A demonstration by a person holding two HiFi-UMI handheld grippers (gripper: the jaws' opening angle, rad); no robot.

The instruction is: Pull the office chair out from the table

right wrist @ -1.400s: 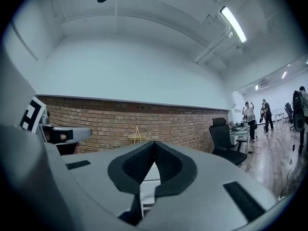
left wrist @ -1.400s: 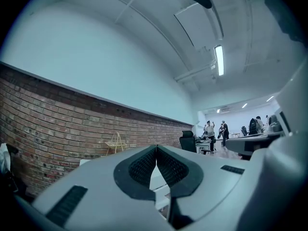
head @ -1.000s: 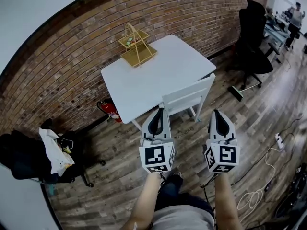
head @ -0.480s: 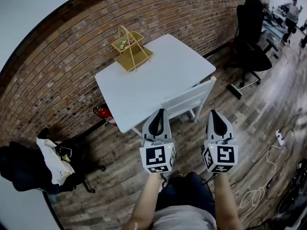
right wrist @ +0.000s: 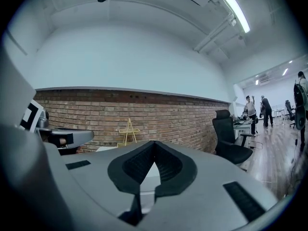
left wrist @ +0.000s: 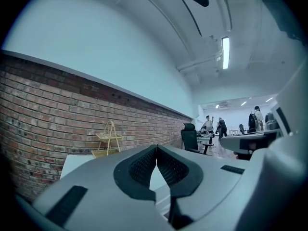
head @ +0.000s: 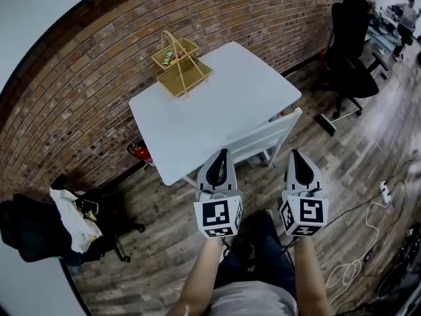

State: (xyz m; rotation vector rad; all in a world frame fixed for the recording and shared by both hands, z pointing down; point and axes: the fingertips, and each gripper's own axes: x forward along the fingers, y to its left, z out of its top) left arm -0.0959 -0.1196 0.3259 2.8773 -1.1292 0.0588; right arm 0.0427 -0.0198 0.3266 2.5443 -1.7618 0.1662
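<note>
White laminate forms the top of the rectangular table [head: 217, 107], which we see standing with one side along the red brick wall [head: 92, 91]. A white wooden chair with a slatted back [head: 263, 135] is tucked in at the table's near edge, its top rail just beside that edge. The black high-backed office chair [head: 348, 58] stands well apart from the table, at the upper right, near the same wall.

On the far corner of the tabletop rests a yellow wire basket with a tall handle [head: 179, 64]. A red fire extinguisher [head: 139, 151] stands by the wall beneath the table's left corner.

We hold the left gripper [head: 222, 154] and the right gripper [head: 295, 154] side by side above the wood-plank floor [head: 164, 242]. Both point toward the white wooden chair and are near it, and neither grips it. In each gripper view we find the two dark ribbed pads meeting at their tips with nothing between them: both tongs are fully closed and empty.

At the lower left, a second dark chair draped with clothing [head: 39, 226] stands by the wall.
</note>
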